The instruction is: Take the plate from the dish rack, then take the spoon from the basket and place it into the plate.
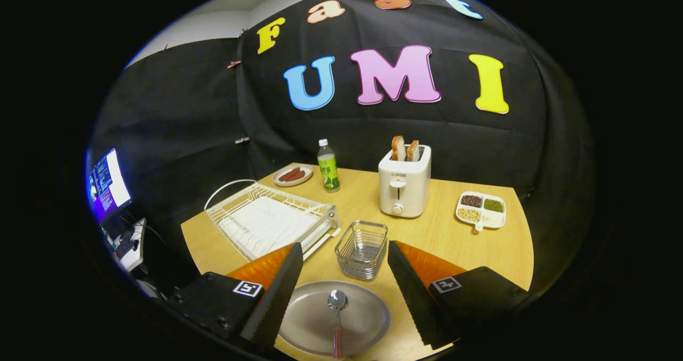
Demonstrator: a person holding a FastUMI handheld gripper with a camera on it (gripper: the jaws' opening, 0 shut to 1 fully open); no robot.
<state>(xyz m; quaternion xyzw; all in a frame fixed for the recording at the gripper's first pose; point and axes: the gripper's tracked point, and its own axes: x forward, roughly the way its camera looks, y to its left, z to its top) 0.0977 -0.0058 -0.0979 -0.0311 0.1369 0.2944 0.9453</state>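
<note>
A grey plate (320,323) lies flat on the wooden table (469,243), between my two fingers and close under them. A metal spoon (338,313) with a red-patterned handle rests in the plate, bowl pointing away from me. My gripper (341,267) hangs open above the plate, with nothing between its fingers. Just beyond the fingertips stands the small wire basket (362,249), with nothing in it. The white wire dish rack (267,219) sits beyond my left finger and holds no plate.
A white toaster (404,185) with two bread slices stands behind the basket. A green-labelled bottle (328,166) and a small dish of sausages (292,175) are at the back. A divided tray of beans (480,209) sits far right. A monitor (108,182) glows beyond the table's left edge.
</note>
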